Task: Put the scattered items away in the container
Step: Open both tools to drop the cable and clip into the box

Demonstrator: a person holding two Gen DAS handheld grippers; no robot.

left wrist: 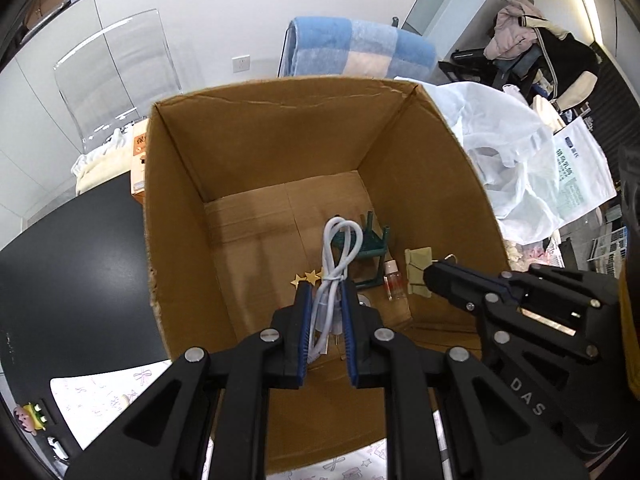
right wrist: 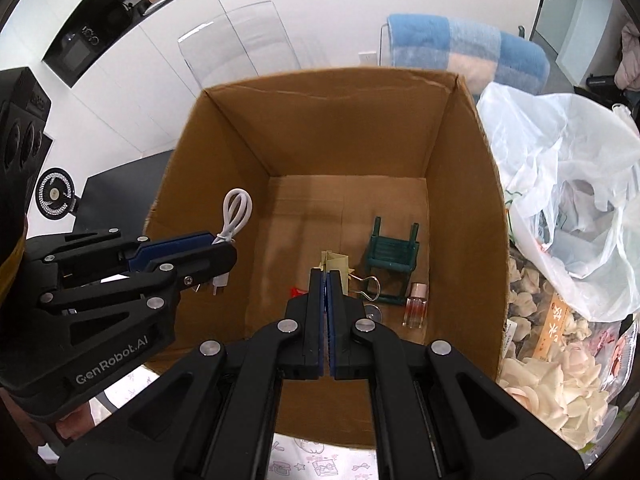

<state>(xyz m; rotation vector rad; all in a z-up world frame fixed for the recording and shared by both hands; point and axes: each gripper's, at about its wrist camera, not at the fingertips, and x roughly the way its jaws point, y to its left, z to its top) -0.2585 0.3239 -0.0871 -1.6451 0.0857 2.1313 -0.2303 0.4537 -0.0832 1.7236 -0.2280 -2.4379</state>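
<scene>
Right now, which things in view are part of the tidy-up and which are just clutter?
Job:
- cardboard box, the container
- white cable, held in the left tool
- olive binder clip, held in the right tool
- green mini stool, small bottle, gold stars, already in the box

Lying about:
- white plastic bag
- blue blanket
- clear chair
</scene>
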